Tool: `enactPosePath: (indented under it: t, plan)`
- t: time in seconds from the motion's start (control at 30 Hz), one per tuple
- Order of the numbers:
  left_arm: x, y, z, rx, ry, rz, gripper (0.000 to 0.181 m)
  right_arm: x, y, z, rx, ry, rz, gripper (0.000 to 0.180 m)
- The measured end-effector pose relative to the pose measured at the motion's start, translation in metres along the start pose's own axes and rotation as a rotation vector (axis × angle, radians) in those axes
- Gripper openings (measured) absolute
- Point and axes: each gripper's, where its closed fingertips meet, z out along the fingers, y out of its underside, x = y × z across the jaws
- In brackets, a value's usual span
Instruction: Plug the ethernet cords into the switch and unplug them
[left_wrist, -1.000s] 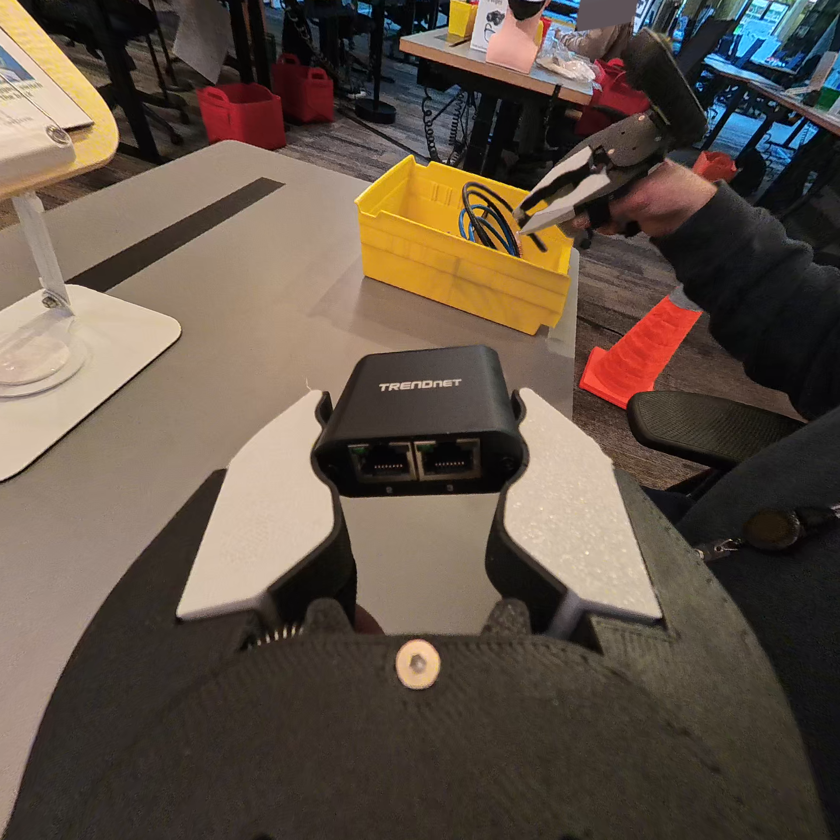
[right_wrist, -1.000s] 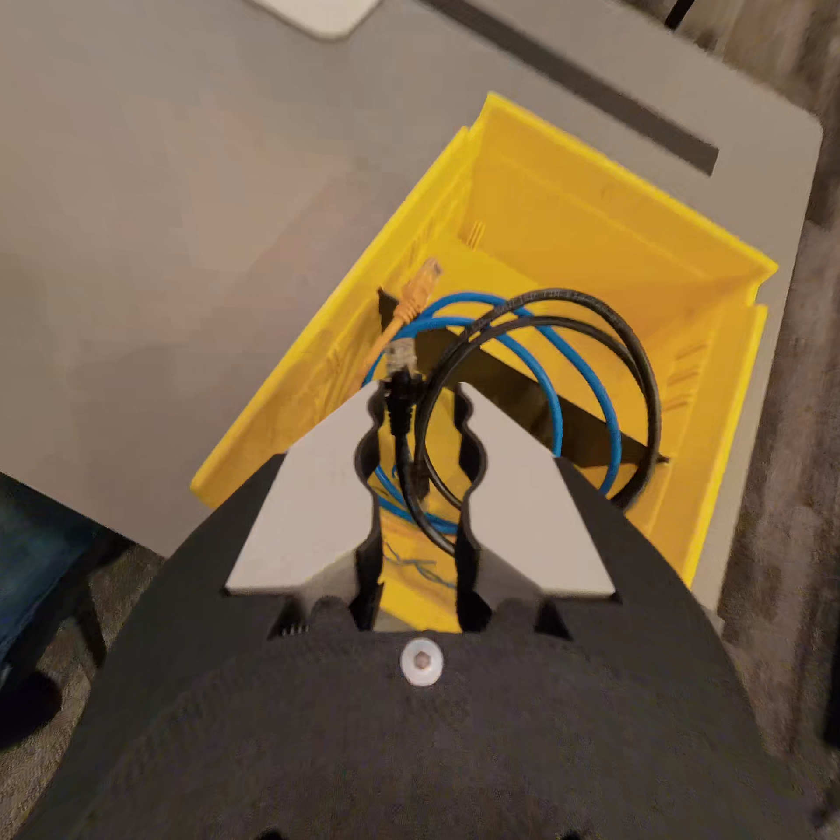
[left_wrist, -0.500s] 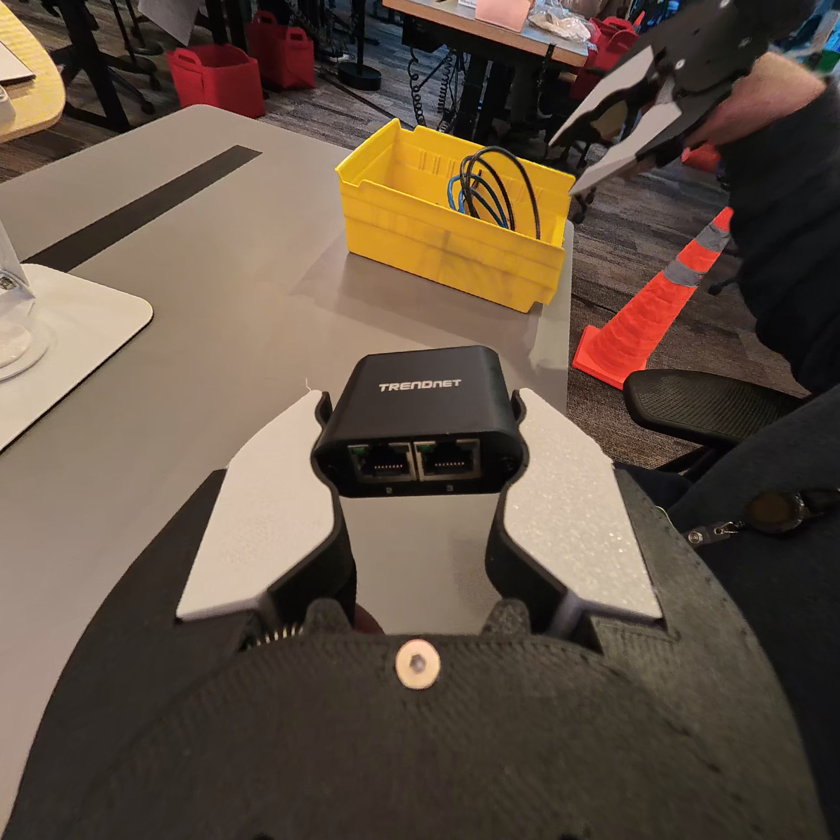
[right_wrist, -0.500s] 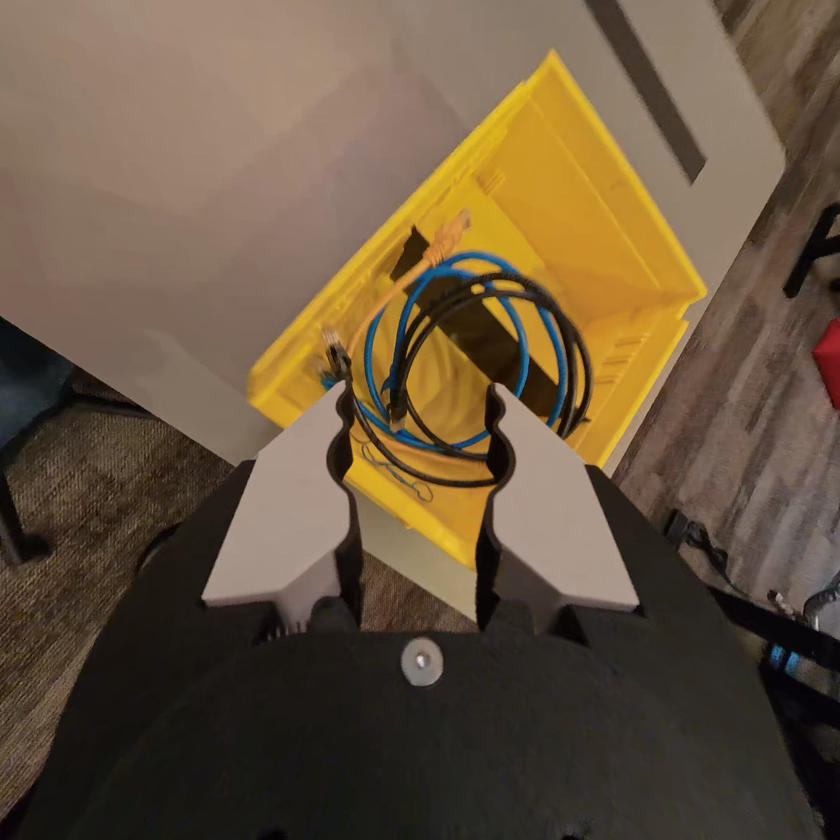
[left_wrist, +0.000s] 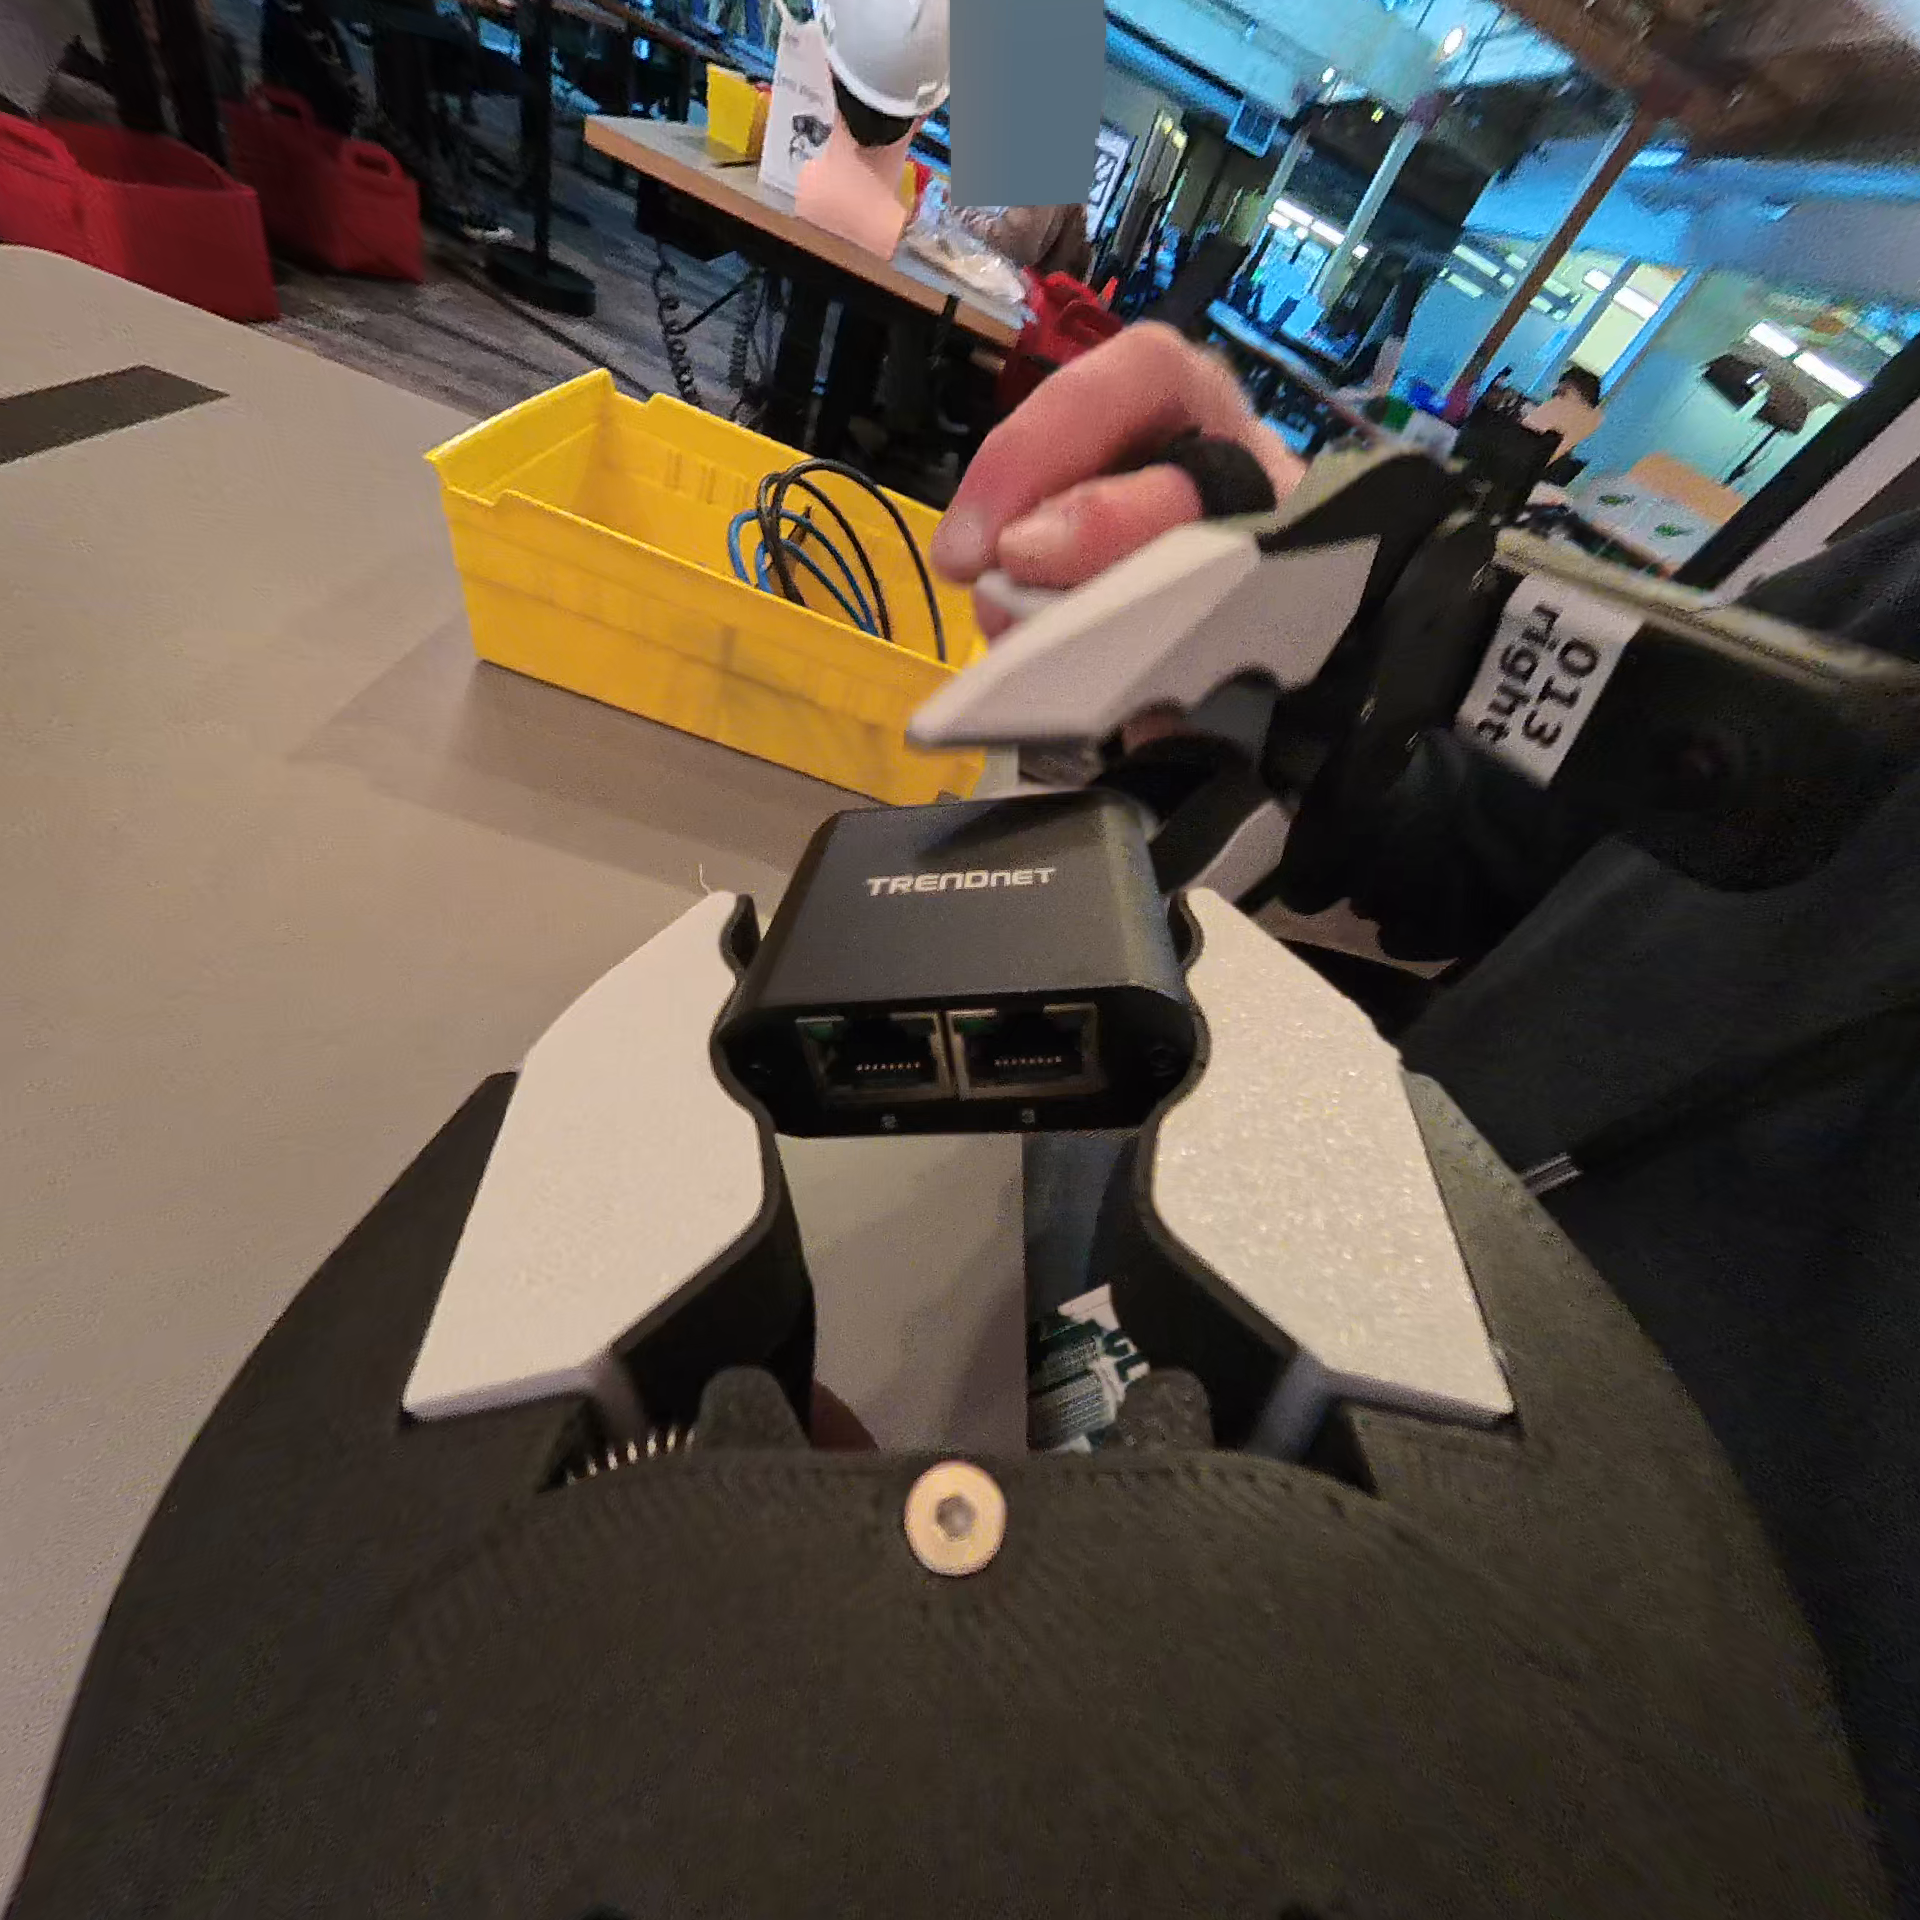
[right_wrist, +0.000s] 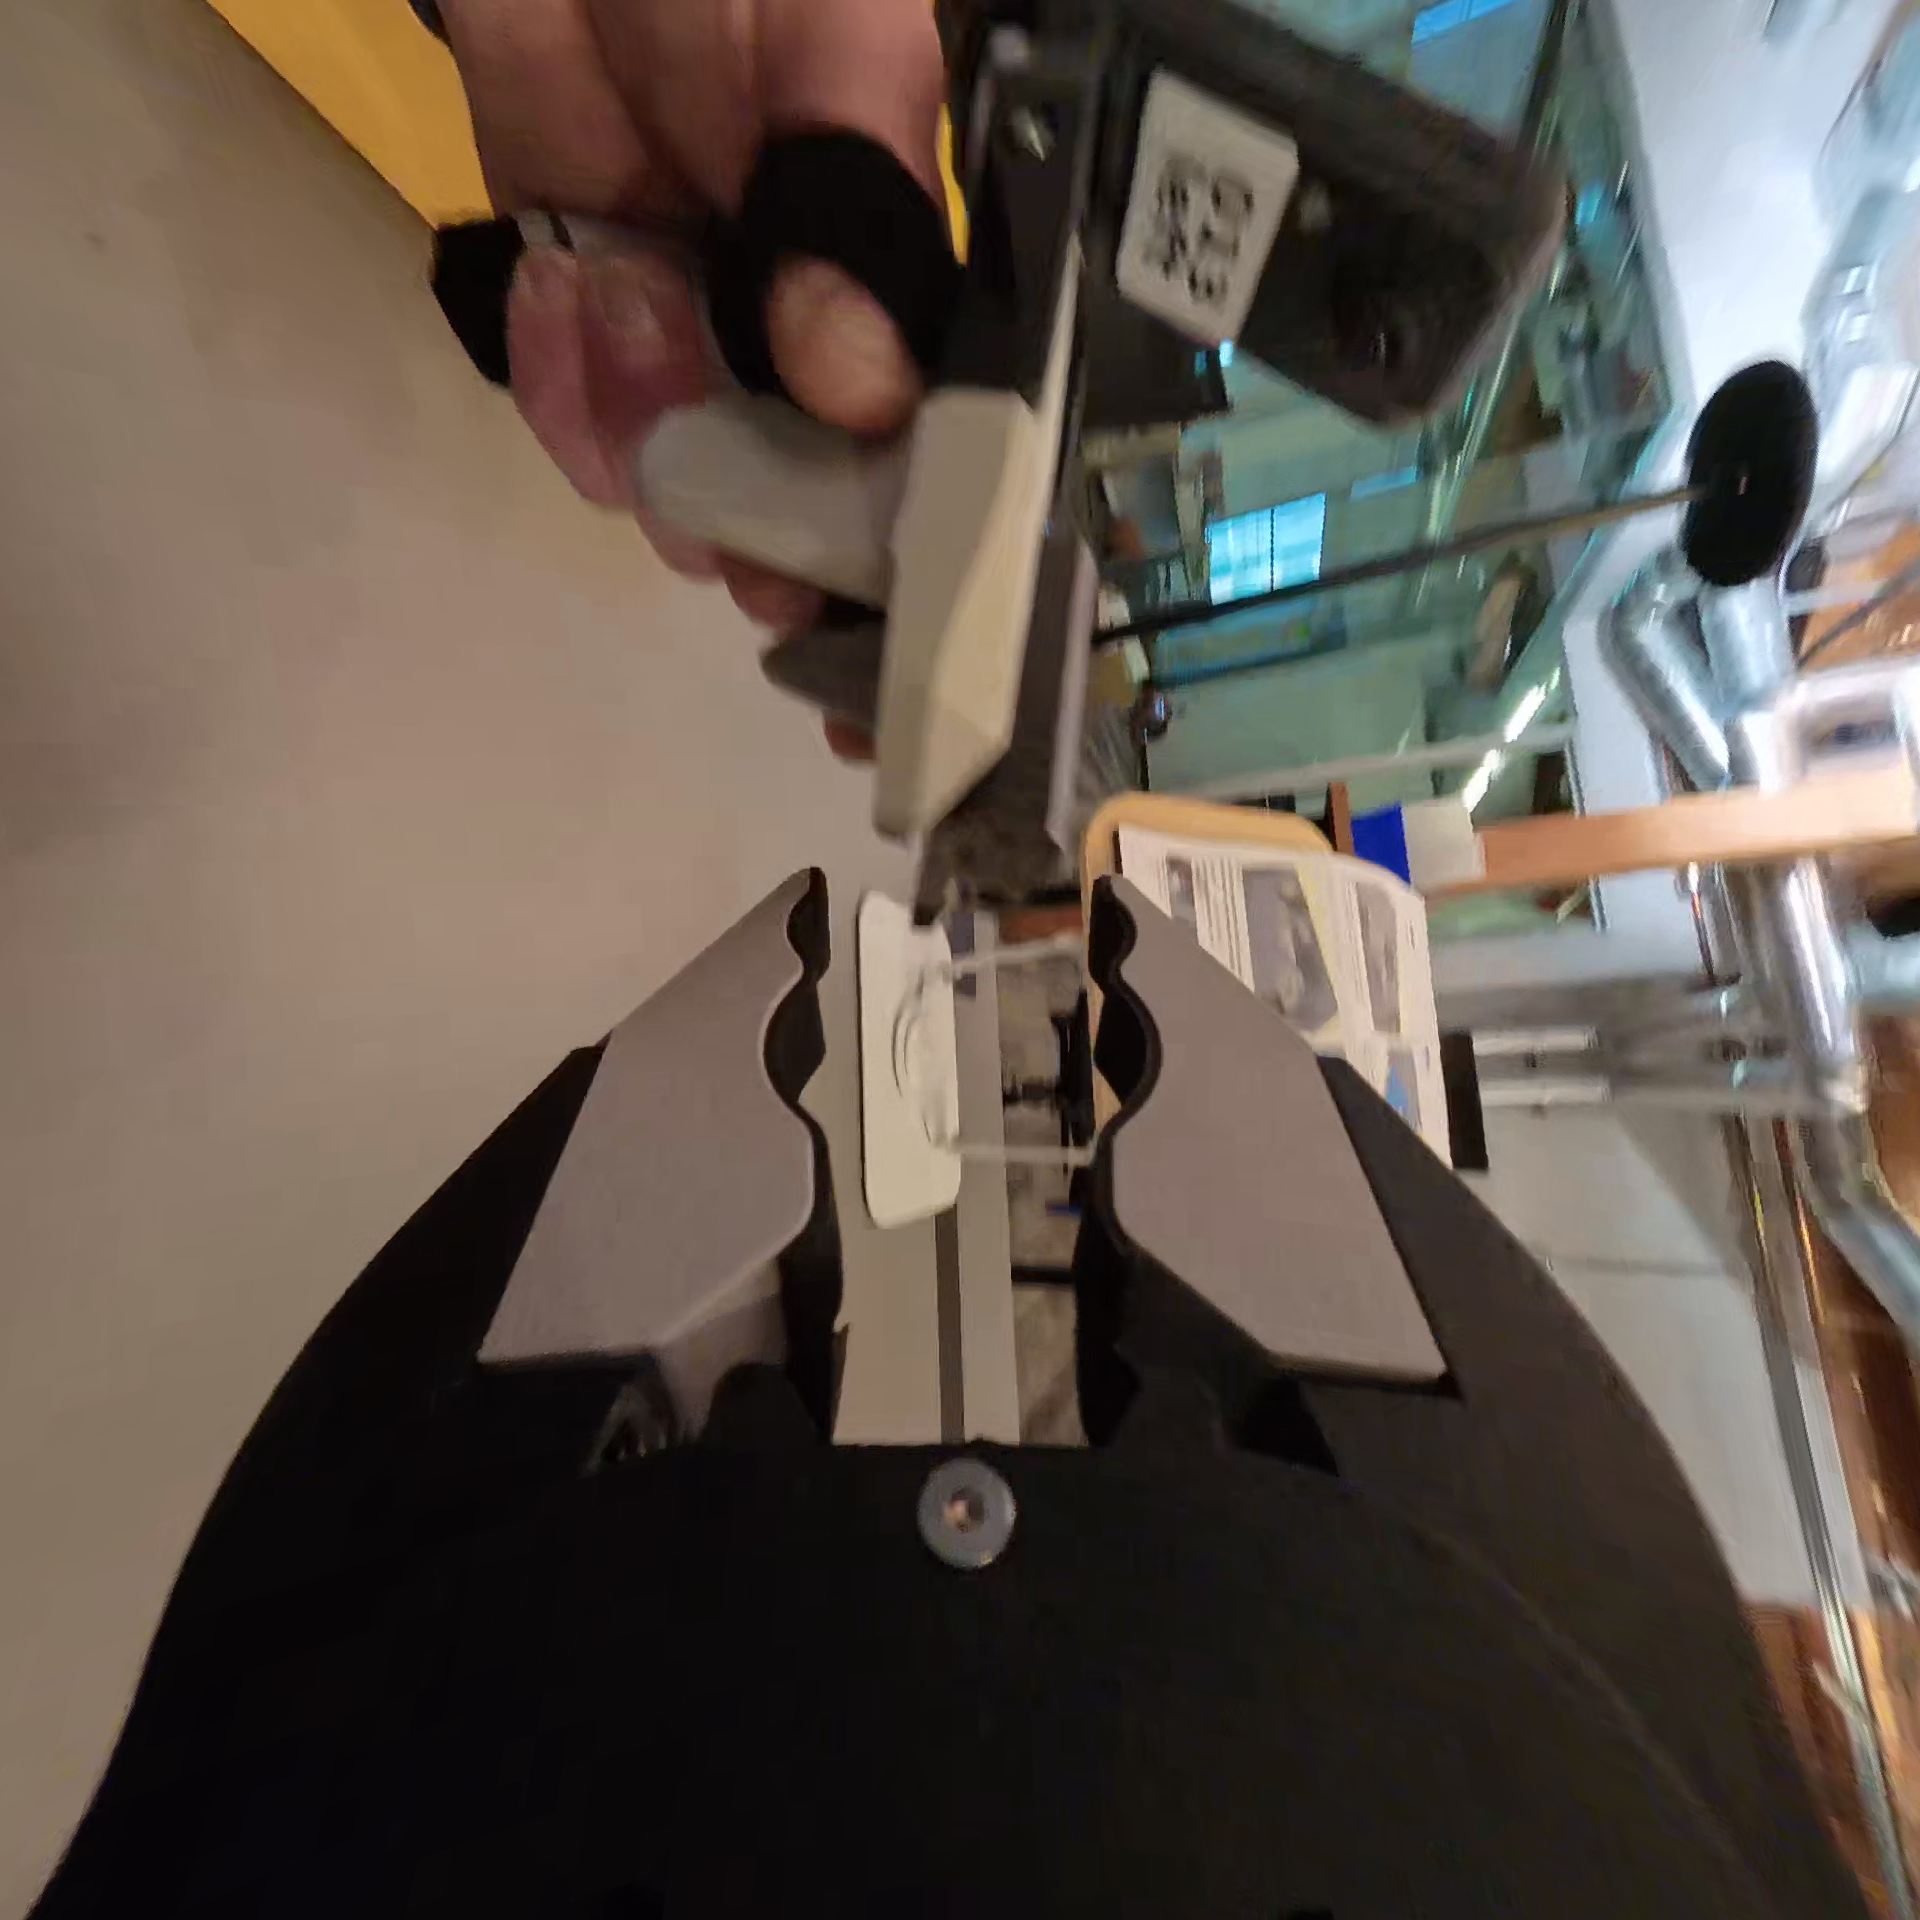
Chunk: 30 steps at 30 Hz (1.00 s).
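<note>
Grey pads of the left gripper (left_wrist: 961, 997) are clamped on the black switch (left_wrist: 961, 971) at mid-frame, one finger pressed to each side, its two empty ports facing the camera. Just beyond the switch, at right of centre, the right gripper (left_wrist: 1039, 686) hovers close above it, blurred, with a person's hand (left_wrist: 1081, 468) wrapped round its handle. Upper left of that, the yellow bin (left_wrist: 623, 582) sits on the grey table (left_wrist: 260, 831), and the coiled blue and black ethernet cords (left_wrist: 831, 561) rest inside it, well apart from the switch. Over in the right wrist view the picture is rolled sideways: the right gripper's own fingers (right_wrist: 686, 1122) stand apart with nothing between them. Above them, at upper centre, the left gripper (right_wrist: 935, 810) shows with a hand on it.
</note>
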Motion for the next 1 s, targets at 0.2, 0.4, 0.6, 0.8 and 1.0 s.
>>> enactPosePath:
  t: [0.2,0.4,0.6,0.8,1.0]
  plan:
    - [0.010,-0.003,0.002,0.034,0.076,-0.020,0.073,0.006,-0.021,0.006,0.131,-0.006,0.021,0.023]
    - [0.009,-0.010,-0.013,-0.018,-0.034,0.063,0.081,0.040,0.017,-0.023,0.031,-0.019,0.109,0.022]
    - [-0.015,-0.021,-0.054,-0.069,-0.276,0.191,0.066,0.072,0.211,-0.093,-0.558,-0.157,0.184,0.022]
    - [-0.035,-0.008,-0.080,-0.109,-0.401,0.179,0.065,0.020,0.373,-0.150,-0.986,-0.484,0.333,0.022]
    - [-0.045,0.009,-0.097,-0.143,-0.478,0.159,0.065,-0.037,0.451,-0.147,-1.147,-0.686,0.352,0.022]
